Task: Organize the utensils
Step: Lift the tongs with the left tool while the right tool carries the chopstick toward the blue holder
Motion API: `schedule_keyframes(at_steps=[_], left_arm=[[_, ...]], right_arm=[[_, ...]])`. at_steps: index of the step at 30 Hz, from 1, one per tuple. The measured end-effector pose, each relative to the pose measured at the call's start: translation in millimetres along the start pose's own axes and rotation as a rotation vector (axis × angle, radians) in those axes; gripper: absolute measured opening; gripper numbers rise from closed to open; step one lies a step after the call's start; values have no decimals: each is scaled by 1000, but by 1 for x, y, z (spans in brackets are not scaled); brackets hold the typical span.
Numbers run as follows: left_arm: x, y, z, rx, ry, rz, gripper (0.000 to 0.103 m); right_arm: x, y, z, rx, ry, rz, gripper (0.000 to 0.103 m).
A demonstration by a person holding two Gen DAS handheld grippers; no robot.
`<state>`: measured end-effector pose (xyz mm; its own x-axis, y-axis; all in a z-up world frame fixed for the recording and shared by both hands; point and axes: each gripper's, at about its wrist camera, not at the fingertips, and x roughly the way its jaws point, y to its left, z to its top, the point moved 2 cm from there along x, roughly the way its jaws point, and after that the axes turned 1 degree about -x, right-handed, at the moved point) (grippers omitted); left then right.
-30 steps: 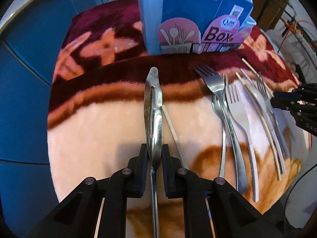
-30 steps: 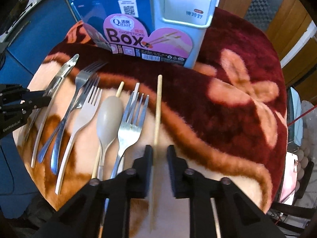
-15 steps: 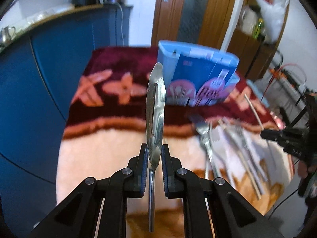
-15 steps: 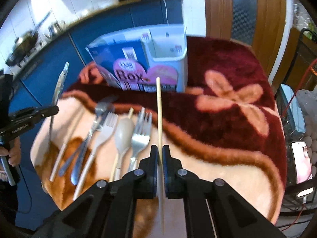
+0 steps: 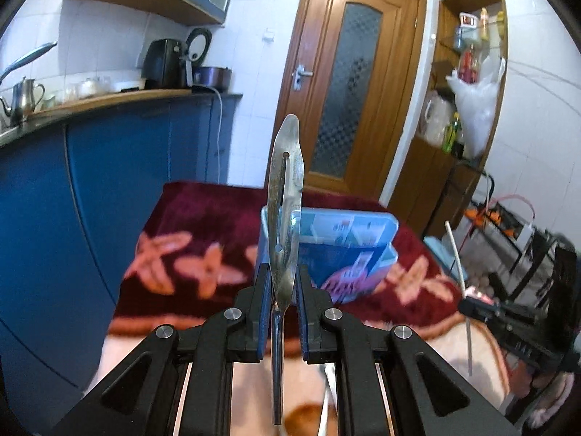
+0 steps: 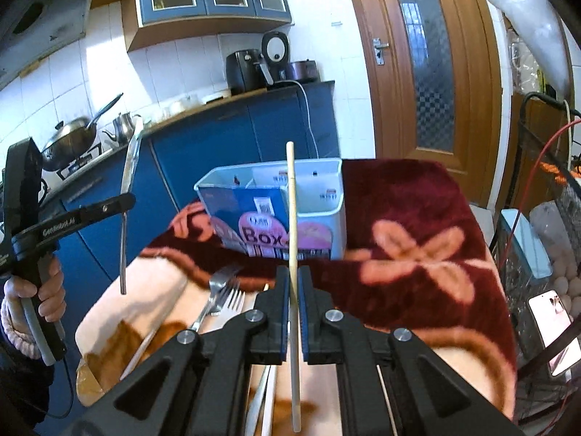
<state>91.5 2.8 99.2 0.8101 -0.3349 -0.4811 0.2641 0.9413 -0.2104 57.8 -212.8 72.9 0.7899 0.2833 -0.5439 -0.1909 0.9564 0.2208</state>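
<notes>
two grippers are each clamped on a utensil: the left gripper point(image 5: 283, 290) pinches a slotted metal peeler point(image 5: 285, 196) standing upright, and the right gripper point(image 6: 293, 287) squeezes a single wooden chopstick point(image 6: 292, 218), also upright. beyond both, the blue utensil box point(image 6: 316, 196) stands on the dark red flowered blanket point(image 6: 417, 218), with forks point(image 6: 221, 290) lying on the blanket's pale part nearer the right gripper
</notes>
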Motion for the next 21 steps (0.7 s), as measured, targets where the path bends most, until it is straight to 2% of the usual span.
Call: schedule_keyframes(at_steps=[12, 21], left_arm=[[34, -10, 60, -34, -110, -10, 12], [63, -5, 89, -80, -180, 6, 12]], right_arm=[[10, -10, 35, 23, -91, 26, 6], [22, -15, 63, 31, -176, 30, 6]])
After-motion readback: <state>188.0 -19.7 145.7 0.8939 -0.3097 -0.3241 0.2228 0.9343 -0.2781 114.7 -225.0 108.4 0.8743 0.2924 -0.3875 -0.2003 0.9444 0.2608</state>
